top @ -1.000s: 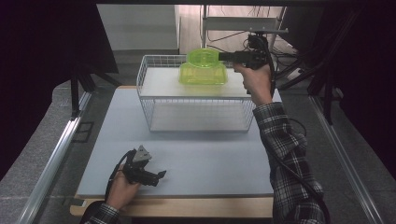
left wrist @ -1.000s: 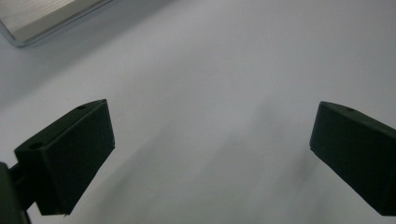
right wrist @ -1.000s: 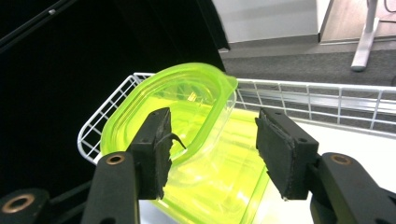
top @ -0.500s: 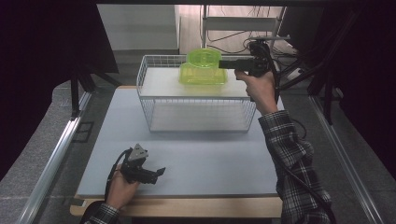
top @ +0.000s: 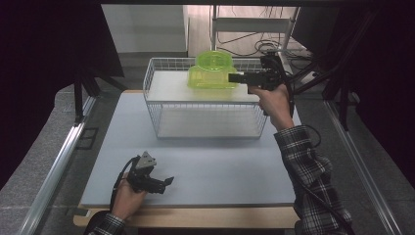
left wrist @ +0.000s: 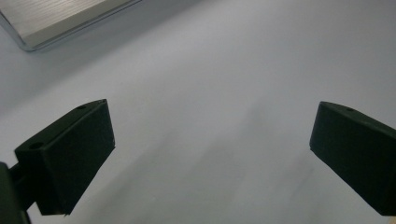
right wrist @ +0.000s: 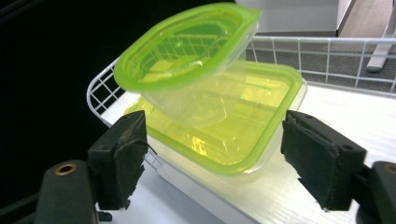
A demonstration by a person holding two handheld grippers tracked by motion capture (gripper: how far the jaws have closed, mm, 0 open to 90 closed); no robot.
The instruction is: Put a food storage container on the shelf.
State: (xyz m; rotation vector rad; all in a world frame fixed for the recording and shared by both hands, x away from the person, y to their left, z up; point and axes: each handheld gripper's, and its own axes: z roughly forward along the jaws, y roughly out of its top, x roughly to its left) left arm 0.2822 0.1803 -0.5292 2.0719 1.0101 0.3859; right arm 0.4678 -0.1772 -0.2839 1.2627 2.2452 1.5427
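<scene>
Seen from above: right gripper [top: 234, 77] level at the far right corner of the wire rack [top: 155, 105], beside two stacked green containers [top: 211, 71] on its top shelf. Right gripper view adds detail: oval container [right wrist: 187, 56] tilted atop the square container [right wrist: 243, 121], jaws just opened wide, touching neither. Left gripper [top: 165, 183] near the table's [top: 220, 166] near left corner, jaws apart over bare surface.

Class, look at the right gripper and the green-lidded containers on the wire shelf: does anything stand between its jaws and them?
Nothing visible does. The right gripper faces the square container with jaws spread, after just opening, and only open air lies between. The oval container sits tilted on top.
</scene>
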